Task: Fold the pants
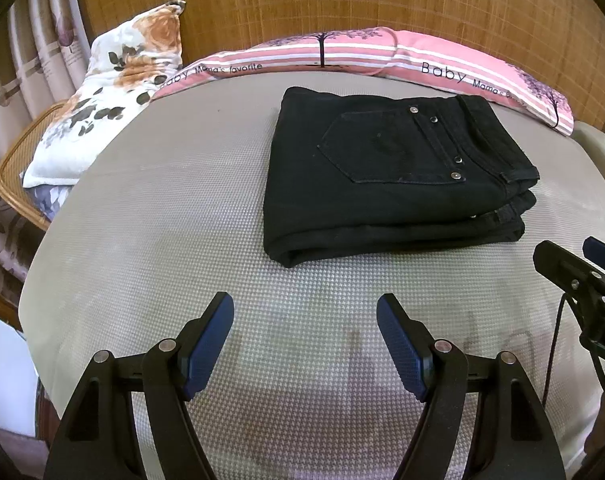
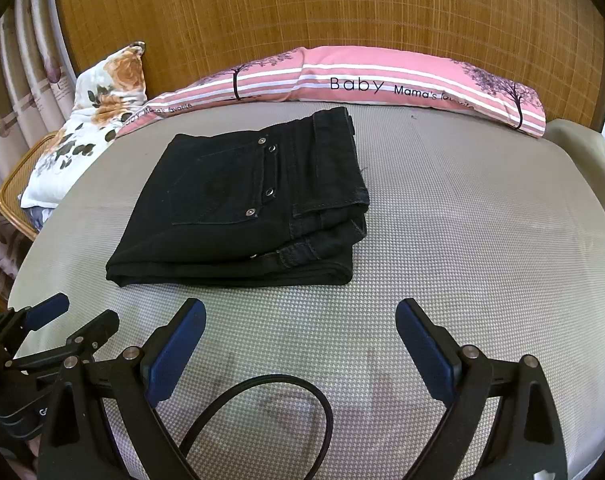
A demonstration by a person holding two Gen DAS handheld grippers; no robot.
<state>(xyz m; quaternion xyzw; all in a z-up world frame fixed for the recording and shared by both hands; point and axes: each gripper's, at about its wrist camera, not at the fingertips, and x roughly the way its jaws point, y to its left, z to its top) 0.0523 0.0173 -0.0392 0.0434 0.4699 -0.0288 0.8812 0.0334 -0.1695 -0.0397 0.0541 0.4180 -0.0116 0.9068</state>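
Observation:
Black pants (image 1: 386, 176) lie folded in a compact stack on the grey mat (image 1: 162, 208), back pocket up. They also show in the right wrist view (image 2: 246, 208), left of centre. My left gripper (image 1: 304, 312) is open and empty, hovering over the mat in front of the pants. My right gripper (image 2: 300, 316) is open and empty, in front of the pants and slightly to their right. The right gripper shows at the right edge of the left wrist view (image 1: 574, 268); the left gripper shows at the lower left of the right wrist view (image 2: 66, 320).
A long pink striped pillow (image 2: 382, 80) lies along the bamboo headboard (image 2: 302, 8). A floral pillow (image 1: 114, 88) leans at the back left over a rattan edge (image 1: 14, 168). A black cable (image 2: 270, 412) loops on the mat between the right gripper's fingers.

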